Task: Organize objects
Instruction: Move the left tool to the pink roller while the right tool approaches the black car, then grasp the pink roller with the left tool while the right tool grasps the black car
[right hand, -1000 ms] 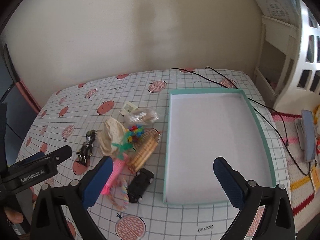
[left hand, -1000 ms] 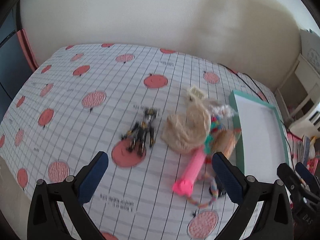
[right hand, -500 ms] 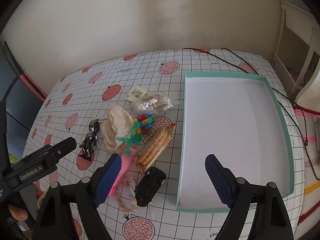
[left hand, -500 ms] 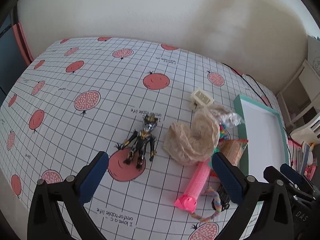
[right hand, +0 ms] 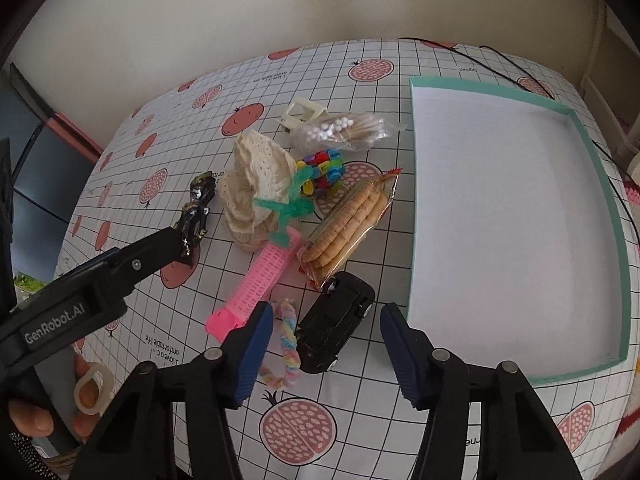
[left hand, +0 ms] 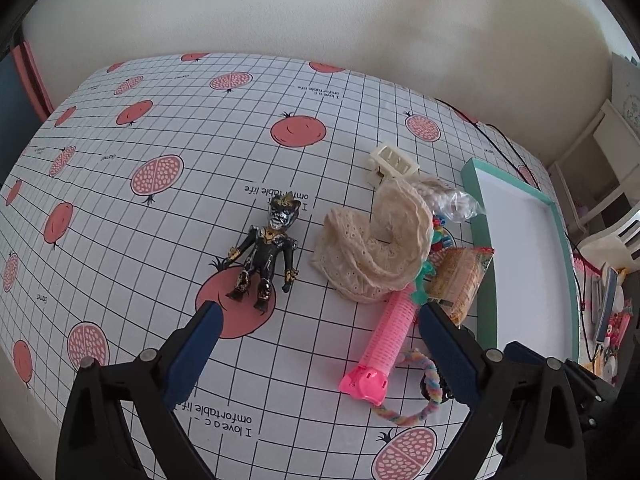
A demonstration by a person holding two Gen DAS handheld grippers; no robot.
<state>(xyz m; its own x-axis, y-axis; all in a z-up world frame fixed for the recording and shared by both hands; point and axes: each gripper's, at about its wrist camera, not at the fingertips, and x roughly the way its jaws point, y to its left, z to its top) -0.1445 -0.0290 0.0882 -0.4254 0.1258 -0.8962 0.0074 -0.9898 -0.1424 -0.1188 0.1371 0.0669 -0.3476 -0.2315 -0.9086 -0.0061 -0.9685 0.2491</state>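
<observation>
While narrowing, right gripper (right hand: 326,324) fingers astride black toy car (right hand: 334,326) — untouching; left gripper (left hand: 316,312) fingers wide, empty.

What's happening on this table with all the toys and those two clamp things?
A person holds a gripper in each hand over a pile of small things to be sorted. The right gripper has just been closing, with the black toy car between its fingers, not yet pinched. The left gripper hangs open near the black action figure and the pink roller. The teal tray holds nothing yet.
</observation>
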